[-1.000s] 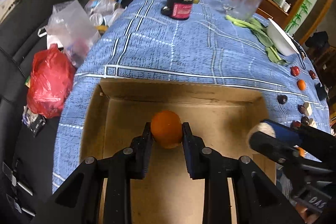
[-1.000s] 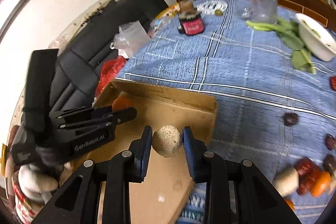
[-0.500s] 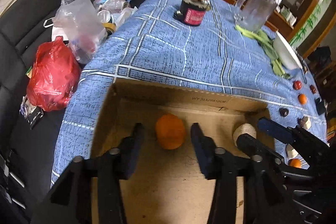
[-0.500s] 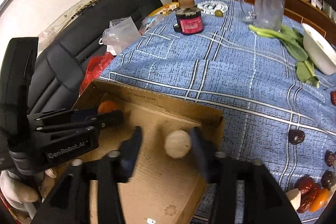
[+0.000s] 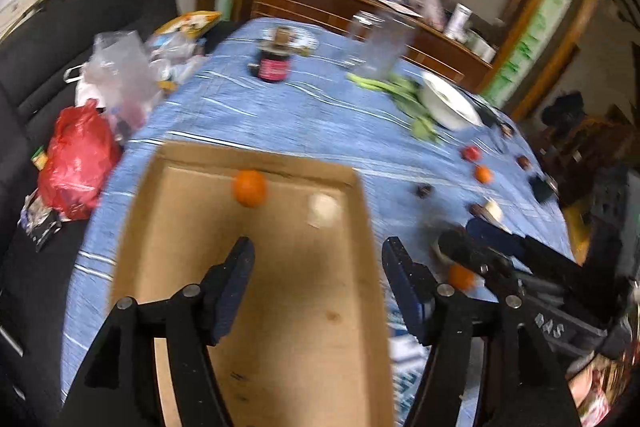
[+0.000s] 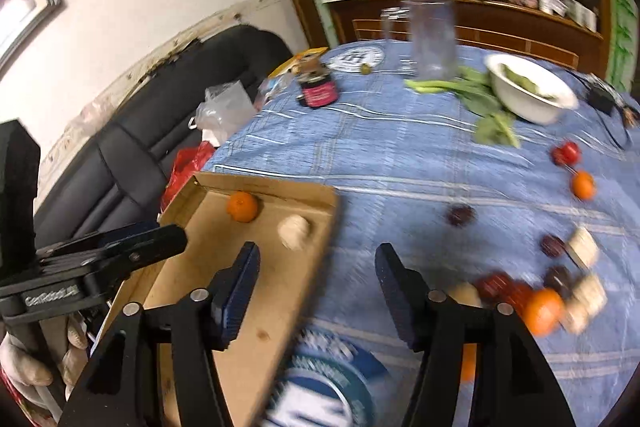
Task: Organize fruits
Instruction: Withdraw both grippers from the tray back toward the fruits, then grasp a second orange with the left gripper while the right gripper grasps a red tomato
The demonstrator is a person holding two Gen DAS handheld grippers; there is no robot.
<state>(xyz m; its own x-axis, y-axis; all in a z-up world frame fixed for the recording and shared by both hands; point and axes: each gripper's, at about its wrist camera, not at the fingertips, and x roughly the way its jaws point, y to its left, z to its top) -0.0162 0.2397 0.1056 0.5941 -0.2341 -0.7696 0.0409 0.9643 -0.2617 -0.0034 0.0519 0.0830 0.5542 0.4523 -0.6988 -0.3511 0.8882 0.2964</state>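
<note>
While your tongs (image 5: 318, 281) (image 6: 316, 281) are opening, empty, the box (image 5: 344, 307) holds an orange (image 5: 249, 187) and pale ball (image 5: 324, 211); fruit (image 6: 544, 309) litters the table (image 6: 400, 155).

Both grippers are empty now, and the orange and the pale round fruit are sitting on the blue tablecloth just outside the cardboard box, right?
Not quite. The left gripper and right gripper are empty, jaws opening, but the orange and the pale round fruit lie inside the cardboard box, near its far wall, not on the tablecloth. The right wrist view shows it.
</note>
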